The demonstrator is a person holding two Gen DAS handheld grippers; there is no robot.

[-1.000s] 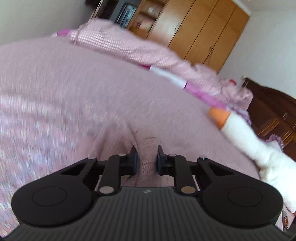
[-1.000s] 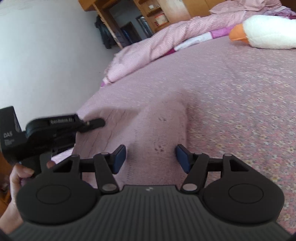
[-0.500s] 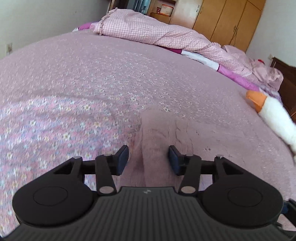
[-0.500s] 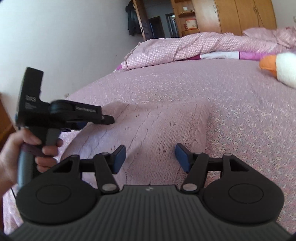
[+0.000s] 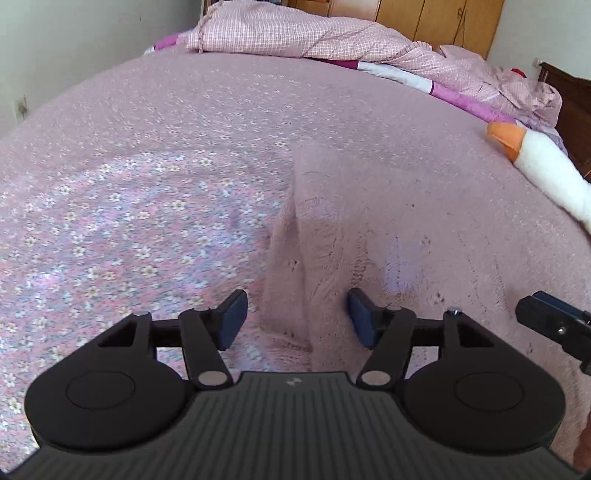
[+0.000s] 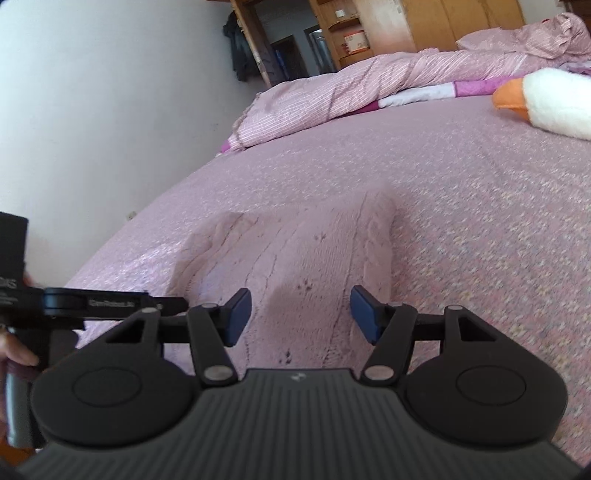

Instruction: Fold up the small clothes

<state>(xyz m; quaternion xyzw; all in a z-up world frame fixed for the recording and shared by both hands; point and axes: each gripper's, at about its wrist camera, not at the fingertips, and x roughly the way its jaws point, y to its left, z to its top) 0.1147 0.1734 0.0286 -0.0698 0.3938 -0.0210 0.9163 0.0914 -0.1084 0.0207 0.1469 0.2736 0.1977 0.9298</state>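
Observation:
A small pale pink knitted garment lies flat on the flowered pink bedspread, with a raised fold along its left edge. My left gripper hovers open over its near left part, nothing between the fingers. In the right wrist view the same knitted garment spreads out ahead, and my right gripper stands open above its near edge, holding nothing. The left gripper's body shows at the left of that view, with a hand on its handle. A tip of the right gripper pokes into the left wrist view.
A rumpled pink checked duvet lies along the far side of the bed. A white plush goose with an orange beak rests at the right. Wooden wardrobes stand behind, and a white wall lies left.
The left gripper, shut on the knitted garment a second ago, has opened and let it go. Both grippers have drawn back a little and the garment now lies flat.

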